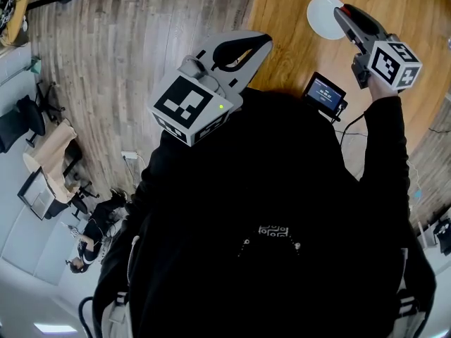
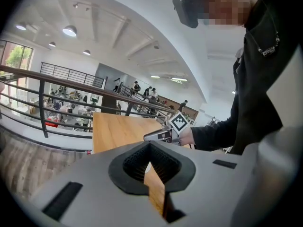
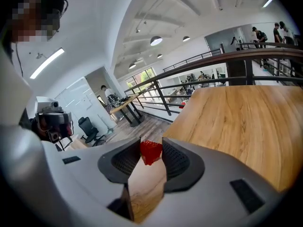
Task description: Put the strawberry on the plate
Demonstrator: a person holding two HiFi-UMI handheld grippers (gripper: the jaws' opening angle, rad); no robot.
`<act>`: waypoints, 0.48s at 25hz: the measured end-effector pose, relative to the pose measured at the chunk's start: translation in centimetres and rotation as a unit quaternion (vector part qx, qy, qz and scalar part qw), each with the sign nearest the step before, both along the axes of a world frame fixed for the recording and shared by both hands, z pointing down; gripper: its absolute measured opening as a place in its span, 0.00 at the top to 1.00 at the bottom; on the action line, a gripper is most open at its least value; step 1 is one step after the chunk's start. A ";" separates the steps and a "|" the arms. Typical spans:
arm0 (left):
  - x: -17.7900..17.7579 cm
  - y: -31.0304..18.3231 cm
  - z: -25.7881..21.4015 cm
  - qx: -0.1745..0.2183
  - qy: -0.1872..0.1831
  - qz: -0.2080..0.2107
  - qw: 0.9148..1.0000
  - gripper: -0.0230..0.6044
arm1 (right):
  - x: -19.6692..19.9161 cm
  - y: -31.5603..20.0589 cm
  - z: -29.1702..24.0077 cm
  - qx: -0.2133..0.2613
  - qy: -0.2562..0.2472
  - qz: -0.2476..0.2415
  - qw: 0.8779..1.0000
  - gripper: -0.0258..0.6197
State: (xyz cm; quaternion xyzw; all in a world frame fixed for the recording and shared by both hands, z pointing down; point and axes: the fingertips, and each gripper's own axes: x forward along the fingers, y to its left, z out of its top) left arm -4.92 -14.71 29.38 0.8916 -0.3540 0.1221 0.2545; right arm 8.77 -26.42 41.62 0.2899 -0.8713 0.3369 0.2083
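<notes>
- Your left claw (image 1: 259, 44) is by the edge of the worktop (image 1: 289, 13), tips together, nothing in it. My guess: it's idle there so the other one has room.
- The white plate (image 1: 320, 16) sits on the worktop, bare where I can see it, just left of your other claw.
- Your right claw (image 1: 342, 11) hangs at the plate's right edge, pinching the strawberry (image 3: 150, 152) between its pads, so the berry isn't down yet. I'd bring it more over the middle before letting go.

Grey-brown plank floor (image 1: 134, 41) beside a light wooden table (image 3: 246, 122) — black railing (image 2: 43, 103), round ceiling lamps (image 2: 69, 30) overhead.
</notes>
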 end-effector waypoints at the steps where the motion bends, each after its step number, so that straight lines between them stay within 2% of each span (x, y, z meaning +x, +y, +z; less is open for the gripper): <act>1: 0.0 0.1 0.1 -0.002 0.000 -0.001 1.000 0.97 | 0.2 0.0 0.4 -0.004 0.003 0.002 1.000 0.73; 12: 0.7 1.5 1.0 -0.027 0.007 -0.017 0.999 0.97 | 2.3 0.4 6.4 -0.042 0.049 0.008 0.998 0.73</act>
